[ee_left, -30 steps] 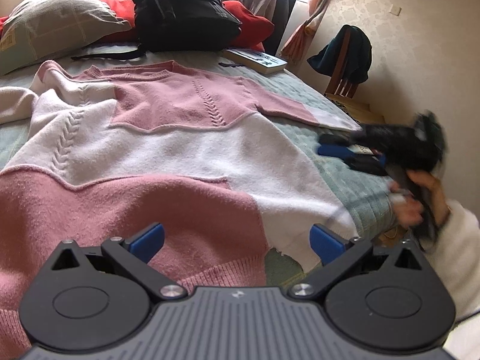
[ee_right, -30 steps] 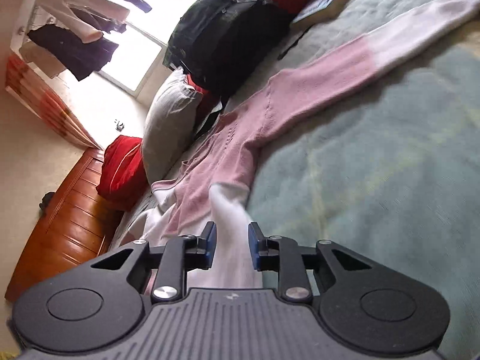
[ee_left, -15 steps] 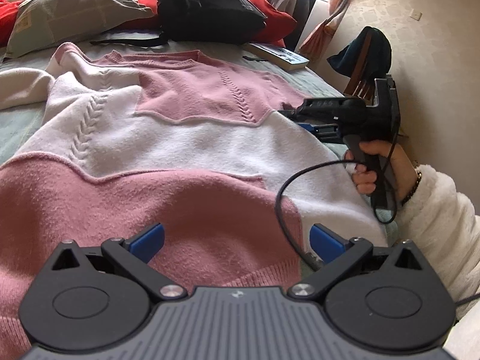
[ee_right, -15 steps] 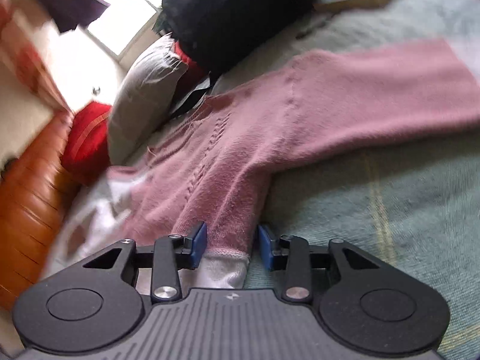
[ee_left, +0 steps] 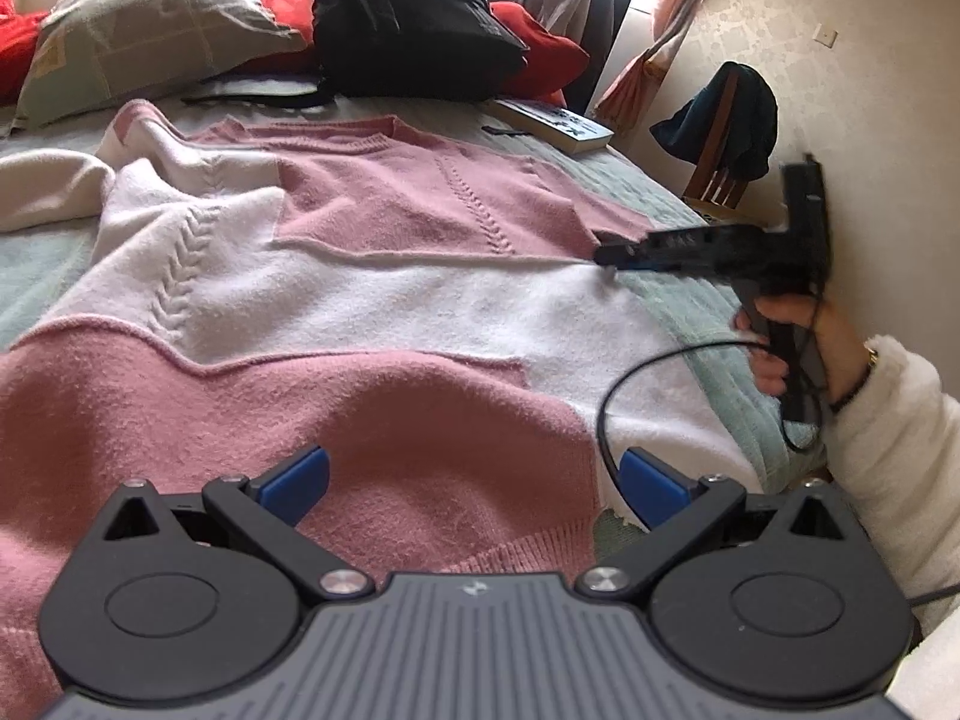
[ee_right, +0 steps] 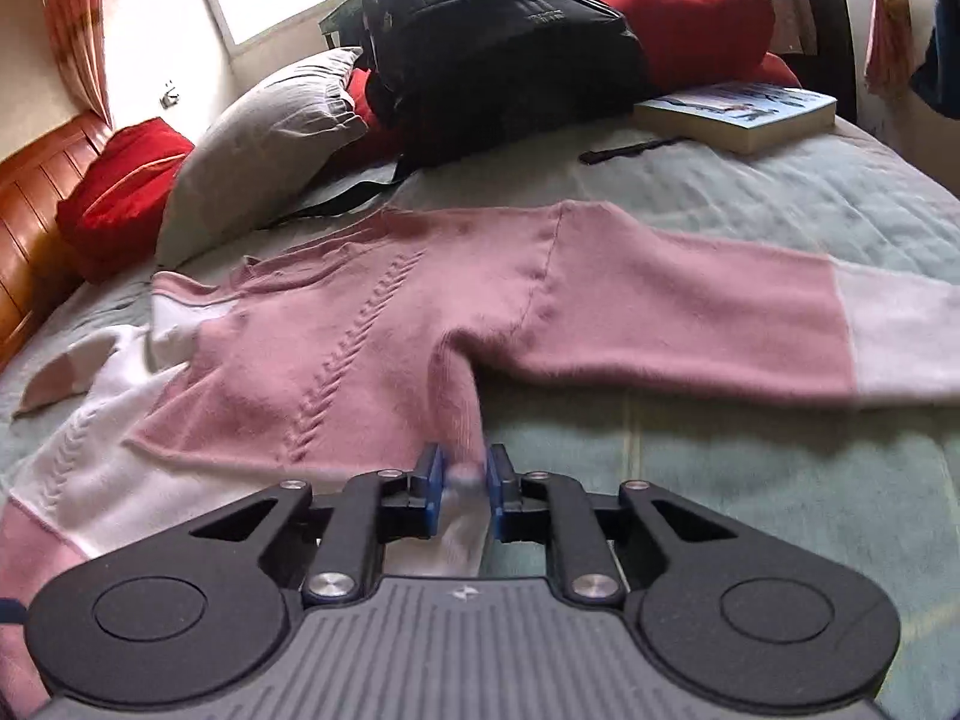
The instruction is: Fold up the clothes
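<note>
A pink and white knitted sweater (ee_left: 390,300) lies spread flat on the bed, front up, its pink hem nearest me. My left gripper (ee_left: 474,480) hovers open over that hem, nothing between its blue pads. My right gripper (ee_left: 606,255), held by a hand in a white fleecy sleeve (ee_left: 888,420), reaches the sweater's right edge below the armpit. In the right wrist view the right gripper (ee_right: 465,480) has its jaws closing, and the blue pads pinch a ridge of the sweater (ee_right: 336,348) there. The pink sleeve (ee_right: 690,312) stretches out to the right on the green bedspread (ee_right: 750,480).
A black backpack (ee_left: 414,18), a grey pillow (ee_left: 150,30), red cushions (ee_right: 690,18) and a book (ee_left: 555,123) lie at the head of the bed. A chair draped with a dark garment (ee_left: 729,120) stands by the wall. A black cable (ee_left: 606,396) loops over the sweater's right side.
My right gripper rolled level and slid along the sweater's side toward the armpit, then narrowed onto the fabric. The left gripper has barely moved and stays open.
</note>
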Demonstrator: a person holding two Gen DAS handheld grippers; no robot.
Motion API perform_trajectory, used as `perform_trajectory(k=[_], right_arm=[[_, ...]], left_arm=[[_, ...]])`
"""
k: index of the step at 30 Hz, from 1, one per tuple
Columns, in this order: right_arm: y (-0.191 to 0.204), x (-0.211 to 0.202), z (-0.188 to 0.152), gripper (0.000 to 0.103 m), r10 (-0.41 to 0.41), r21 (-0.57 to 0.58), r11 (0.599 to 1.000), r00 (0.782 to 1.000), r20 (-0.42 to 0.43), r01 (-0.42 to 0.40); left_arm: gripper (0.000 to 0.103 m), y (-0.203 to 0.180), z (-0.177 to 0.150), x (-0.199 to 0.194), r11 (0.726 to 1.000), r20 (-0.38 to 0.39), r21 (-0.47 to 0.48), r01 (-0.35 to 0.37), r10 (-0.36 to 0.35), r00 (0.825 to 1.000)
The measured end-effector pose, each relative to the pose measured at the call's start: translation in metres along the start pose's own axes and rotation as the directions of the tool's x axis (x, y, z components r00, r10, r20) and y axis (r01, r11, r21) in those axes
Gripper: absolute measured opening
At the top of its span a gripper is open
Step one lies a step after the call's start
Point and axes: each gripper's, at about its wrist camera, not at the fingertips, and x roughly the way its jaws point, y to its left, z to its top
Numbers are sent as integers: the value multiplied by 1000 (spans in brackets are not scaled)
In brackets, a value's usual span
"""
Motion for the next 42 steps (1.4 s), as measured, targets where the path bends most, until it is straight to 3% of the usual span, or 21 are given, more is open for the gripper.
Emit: perform_trajectory(k=[2, 6, 9, 12, 18, 21, 25, 28, 31, 37, 40, 42], right_arm=[[0, -17, -9, 25, 25, 25, 999, 1000, 5, -26], [0, -58, -39, 43, 116, 101, 988, 993, 15, -117], [11, -85, -63, 46, 159, 87, 983, 987, 15, -160], [28, -107, -79, 47, 222, 25, 975, 975, 12, -222], [90, -108, -95, 48, 305, -239, 920, 950, -67, -312], [124, -95, -109, 51, 311, -372, 862, 939, -147, -344], [167, -80, -133, 58, 319, -529, 754, 921, -223, -389], [186, -71, -148, 59, 221, -661, 694, 959, -180, -284], [205, -60, -162, 58, 122, -775, 610, 986, -115, -166], [190, -69, -133, 58, 163, -685, 704, 982, -98, -185], [185, -73, -132, 58, 151, -677, 714, 983, -99, -178], [188, -74, -137, 58, 156, -691, 698, 982, -111, -189]], left_arm=[[102, -2, 0, -6, 1000, 5, 22, -15, 15, 1000], [102, -4, -3, -17, 997, 1, 63, -51, 51, 999], [102, -5, -10, -21, 993, -20, 90, -79, 81, 997], [102, -8, -18, -22, 986, -46, 133, -103, 110, 993], [102, -13, -34, -31, 965, -38, 214, -151, 162, 986], [102, -21, -44, -34, 919, 1, 345, -189, 201, 980], [102, -34, -58, -35, 818, 41, 516, -254, 273, 961], [102, -41, -64, -31, 772, 55, 579, -264, 286, 957], [102, -47, -67, -25, 739, 63, 618, -269, 295, 953], [102, -49, -66, -4, 713, 79, 649, -267, 285, 955], [102, -41, -62, 6, 712, 91, 637, -295, 311, 946], [102, -36, -57, 8, 734, 81, 615, -289, 305, 949]])
